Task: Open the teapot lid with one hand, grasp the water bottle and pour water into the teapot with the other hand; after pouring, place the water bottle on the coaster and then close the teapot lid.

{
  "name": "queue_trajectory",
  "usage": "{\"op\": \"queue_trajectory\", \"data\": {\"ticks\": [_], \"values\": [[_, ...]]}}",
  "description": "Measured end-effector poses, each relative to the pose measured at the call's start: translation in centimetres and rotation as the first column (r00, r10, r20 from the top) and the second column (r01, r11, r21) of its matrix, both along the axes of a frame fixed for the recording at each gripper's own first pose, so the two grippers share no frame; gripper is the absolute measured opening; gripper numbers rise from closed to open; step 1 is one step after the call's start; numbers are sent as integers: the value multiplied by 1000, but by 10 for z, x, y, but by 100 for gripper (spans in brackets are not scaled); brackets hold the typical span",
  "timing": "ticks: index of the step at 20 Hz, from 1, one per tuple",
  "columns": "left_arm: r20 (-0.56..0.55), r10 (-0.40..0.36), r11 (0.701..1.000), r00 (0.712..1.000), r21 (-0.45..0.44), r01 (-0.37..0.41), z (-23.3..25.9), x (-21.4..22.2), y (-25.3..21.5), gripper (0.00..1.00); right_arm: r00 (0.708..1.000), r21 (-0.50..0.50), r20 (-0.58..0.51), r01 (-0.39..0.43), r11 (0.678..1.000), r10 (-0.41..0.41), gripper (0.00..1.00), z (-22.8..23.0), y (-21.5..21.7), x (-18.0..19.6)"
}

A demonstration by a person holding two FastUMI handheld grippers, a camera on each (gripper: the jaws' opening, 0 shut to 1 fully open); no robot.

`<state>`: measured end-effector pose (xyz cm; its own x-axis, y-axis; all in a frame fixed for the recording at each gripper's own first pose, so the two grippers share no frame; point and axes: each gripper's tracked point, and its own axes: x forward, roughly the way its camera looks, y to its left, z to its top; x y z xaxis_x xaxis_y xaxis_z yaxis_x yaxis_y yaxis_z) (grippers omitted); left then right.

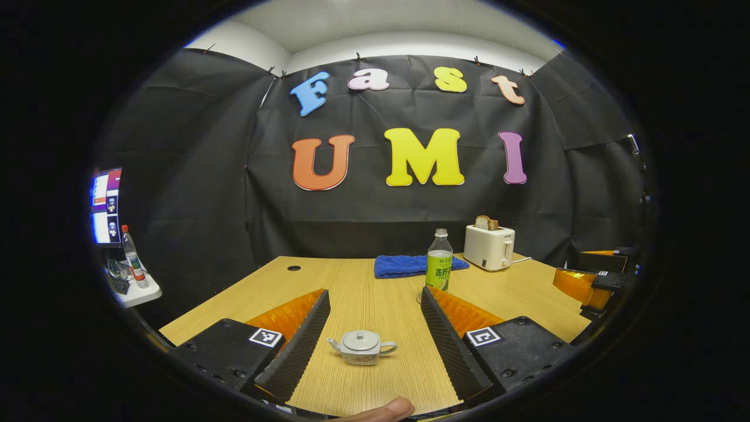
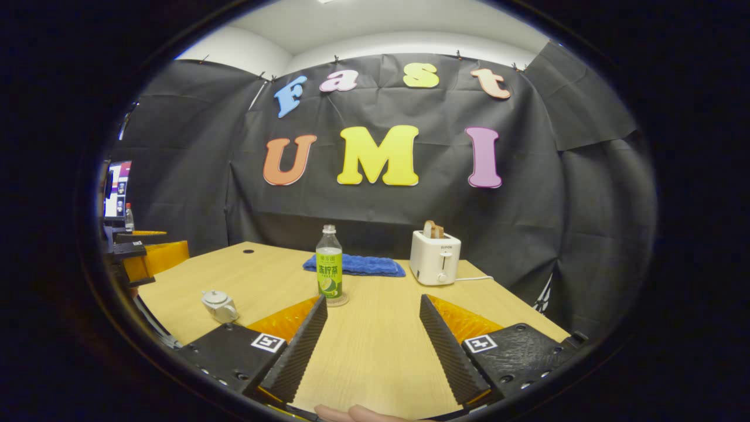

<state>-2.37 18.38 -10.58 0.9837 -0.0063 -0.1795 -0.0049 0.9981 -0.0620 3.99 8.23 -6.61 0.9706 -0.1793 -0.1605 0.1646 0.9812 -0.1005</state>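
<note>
my left gripper hangs wide apart, teapot between its fingers, lid on. right gripper gapes too, empty. water bottle beyond on its coaster: tall, uncapped, a clumsy grab could topple it.

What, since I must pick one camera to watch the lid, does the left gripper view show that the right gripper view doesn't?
Left gripper view: the small grey ceramic teapot, lid on, sits framed between the open left gripper's fingers, and a white side shelf stands at the left.
Right gripper view: bare wooden table lies between the open right gripper's fingers, with the teapot off to the left.
Both: the green-labelled clear plastic water bottle, blue folded towel and white toaster holding bread.
</note>
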Motion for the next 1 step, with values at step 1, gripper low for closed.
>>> {"op": "queue_trajectory", "data": {"ticks": [1], "values": [[4,3,1000,1000,-1,-3,2,0,0,98,1000,-1,2,3,1000,-3,96,1,-2,1]]}}
